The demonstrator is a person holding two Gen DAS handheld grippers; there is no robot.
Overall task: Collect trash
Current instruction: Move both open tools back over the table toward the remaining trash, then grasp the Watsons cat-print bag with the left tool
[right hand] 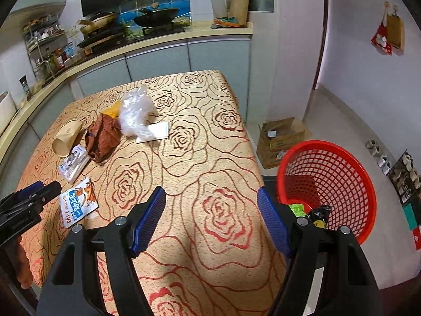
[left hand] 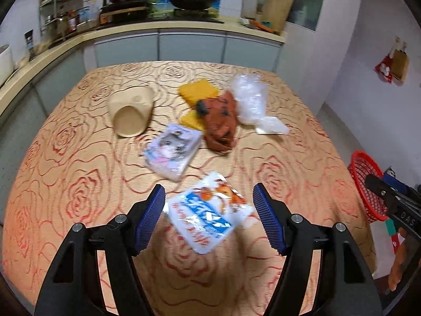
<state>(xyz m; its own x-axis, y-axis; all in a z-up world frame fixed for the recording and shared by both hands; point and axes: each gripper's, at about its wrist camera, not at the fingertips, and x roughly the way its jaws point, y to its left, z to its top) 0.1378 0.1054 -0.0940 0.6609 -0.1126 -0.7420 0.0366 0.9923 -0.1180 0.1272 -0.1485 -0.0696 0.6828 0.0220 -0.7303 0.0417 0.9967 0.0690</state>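
With both hand-held grippers released, the left hand-held gripper (left hand: 209, 212) may skid the flat snack packet (left hand: 208, 212) across the worktop (left hand: 302, 173) toward twelve o'clock instead of pinching it.

A: What sits on the stove at twelve o'clock?

B: A dark round wok (right hand: 157, 15) and, at its nine o'clock, a brass-coloured frying pan (right hand: 98, 21).

A: And on the floor?

B: A worn brown cardboard box (right hand: 282, 140), at three o'clock of the desk draped in a rose-patterned orange cloth (right hand: 210, 142). A wooden chopping board (left hand: 279, 5) leans on the kitchen counter.
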